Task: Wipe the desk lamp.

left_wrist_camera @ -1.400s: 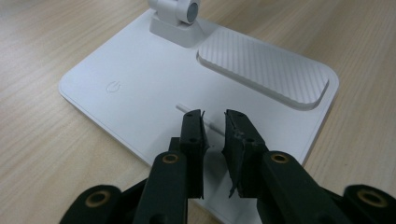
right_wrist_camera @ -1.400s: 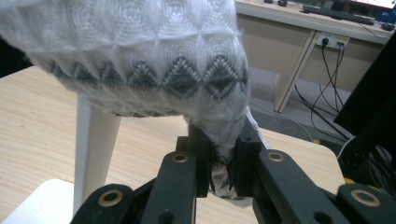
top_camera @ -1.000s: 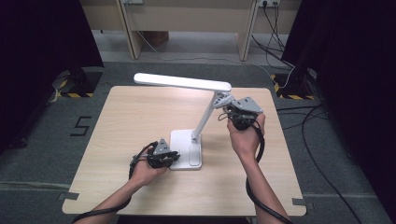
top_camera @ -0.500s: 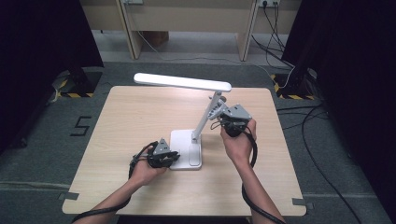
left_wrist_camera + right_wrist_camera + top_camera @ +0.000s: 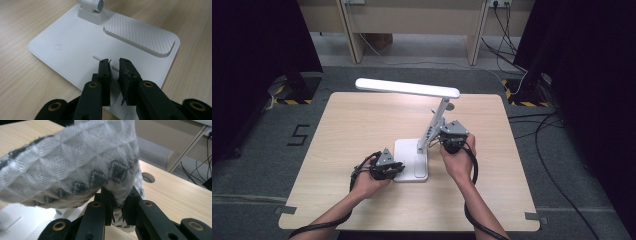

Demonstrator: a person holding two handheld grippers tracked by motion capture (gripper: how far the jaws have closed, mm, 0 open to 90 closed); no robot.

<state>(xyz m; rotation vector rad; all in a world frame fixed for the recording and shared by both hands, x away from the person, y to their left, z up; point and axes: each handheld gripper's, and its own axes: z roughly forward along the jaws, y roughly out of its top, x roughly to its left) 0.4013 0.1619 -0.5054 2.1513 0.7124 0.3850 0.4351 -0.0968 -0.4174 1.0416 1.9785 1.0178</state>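
We see a white desk lamp (image 5: 422,125) standing near the middle of the wooden bench (image 5: 347,125). Its flat base (image 5: 75,47) lies toward us, its stem leans up and away to the right, and its long light bar (image 5: 407,88) runs left to right across the bench, reaching left from the stem top. Our left tool (image 5: 114,65) hovers over the base's near edge, jaws slightly apart around nothing. Our right tool (image 5: 119,199), beside the stem, is clamped on a white-and-grey knitted cloth (image 5: 75,162).
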